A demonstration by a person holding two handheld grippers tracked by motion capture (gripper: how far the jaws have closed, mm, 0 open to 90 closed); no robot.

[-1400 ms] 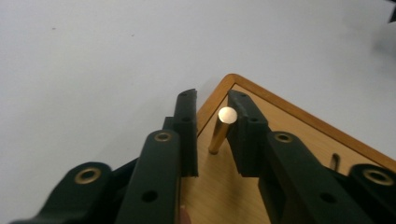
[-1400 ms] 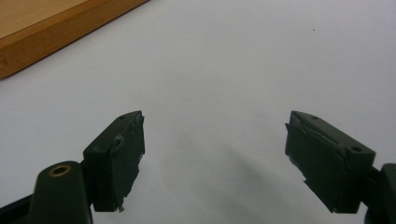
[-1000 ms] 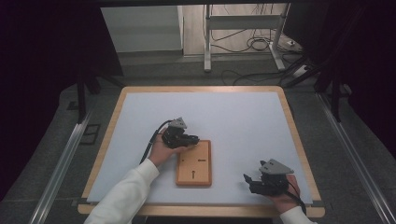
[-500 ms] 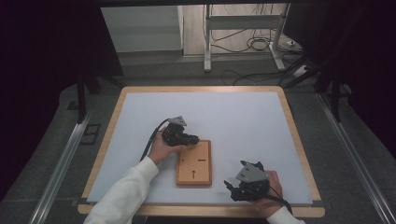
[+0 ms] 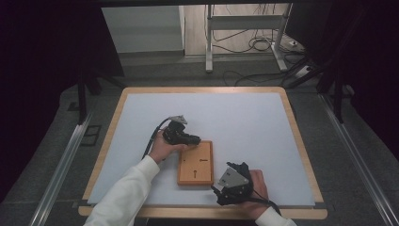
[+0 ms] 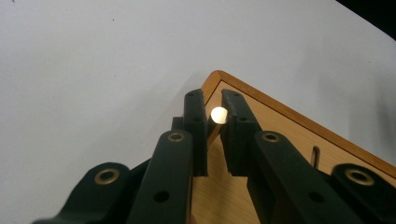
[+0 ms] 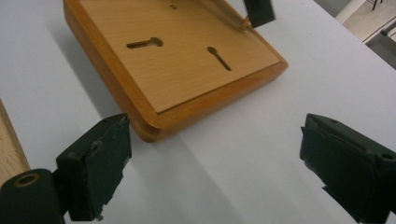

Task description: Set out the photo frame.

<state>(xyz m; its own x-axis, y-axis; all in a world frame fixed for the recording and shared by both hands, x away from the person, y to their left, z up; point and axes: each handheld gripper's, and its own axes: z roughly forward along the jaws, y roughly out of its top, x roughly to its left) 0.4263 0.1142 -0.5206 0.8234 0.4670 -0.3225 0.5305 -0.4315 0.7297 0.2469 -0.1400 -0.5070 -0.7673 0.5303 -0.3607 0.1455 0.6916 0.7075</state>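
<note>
Wooden board (image 5: 196, 162) pinned at far corner, near corner awaiting grip.
Left gripper (image 6: 214, 128) clamped on far corner; right gripper (image 7: 212, 172), just spread wide and empty, faces near corner just ahead.

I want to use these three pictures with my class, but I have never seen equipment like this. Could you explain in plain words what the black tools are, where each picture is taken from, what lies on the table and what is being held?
A person sits at a table covered by a pale mat and holds a hand tool with two black jaws in each hand.

The high view looks down from above: the left gripper reaches the far left corner of a wooden board, and the right gripper sits near its close right corner.

The other two pictures come from cameras riding on the tools. In the left gripper view, the jaws are shut on a small pale round peg at the board's corner. In the right gripper view, the jaws have just been opening and stand wide with nothing between them; the board there shows two keyhole slots.
</note>
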